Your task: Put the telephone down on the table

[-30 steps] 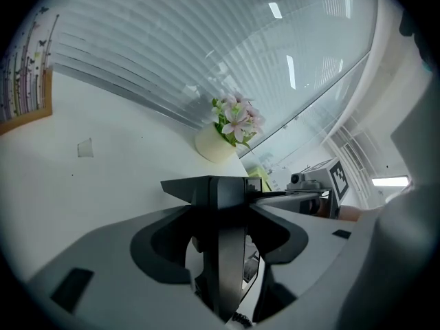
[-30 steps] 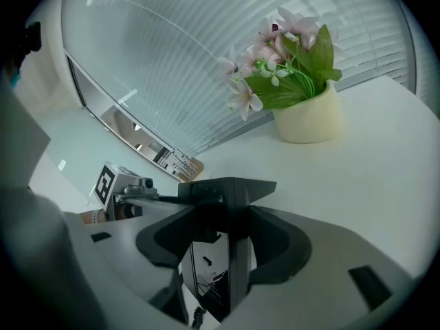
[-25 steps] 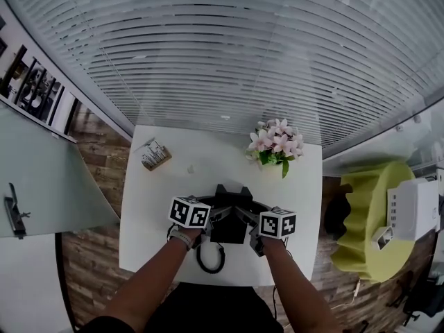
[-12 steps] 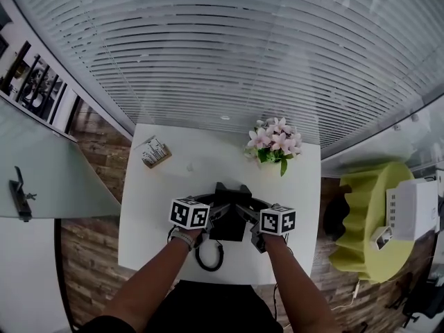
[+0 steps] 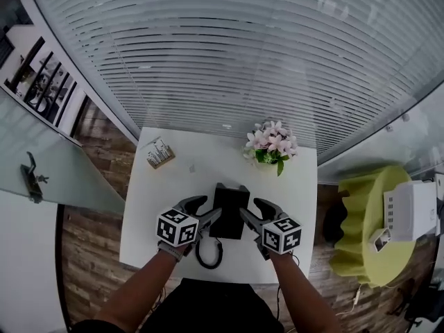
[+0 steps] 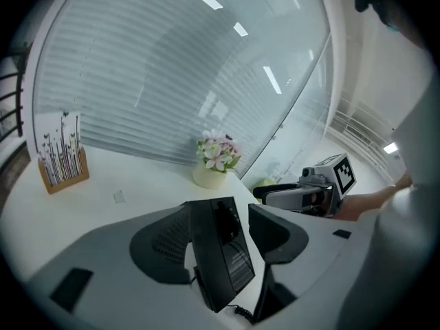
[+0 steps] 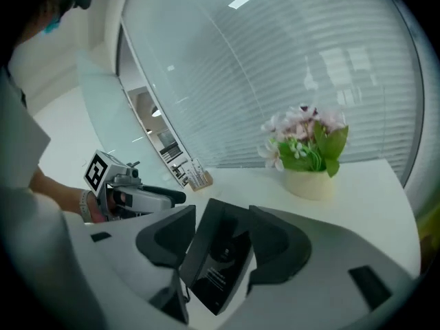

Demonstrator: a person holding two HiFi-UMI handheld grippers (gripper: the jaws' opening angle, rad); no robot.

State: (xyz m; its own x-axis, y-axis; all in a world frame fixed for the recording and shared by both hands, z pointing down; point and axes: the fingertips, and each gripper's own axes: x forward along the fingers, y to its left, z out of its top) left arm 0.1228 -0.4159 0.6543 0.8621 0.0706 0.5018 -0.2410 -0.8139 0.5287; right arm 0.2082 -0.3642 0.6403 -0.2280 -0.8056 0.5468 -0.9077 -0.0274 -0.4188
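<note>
Phone (image 5: 230,210) sits on surface (image 5: 173,182) — placement seems done; left claw (image 5: 204,208), right claw (image 5: 252,209) released — next, withdraw clear.

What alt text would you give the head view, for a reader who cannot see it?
A black telephone sits on a white table, with the left gripper and the right gripper at its two sides, both with jaws open. Behind it stand a pot of pink flowers and a card holder; window blinds fill the top.
</note>
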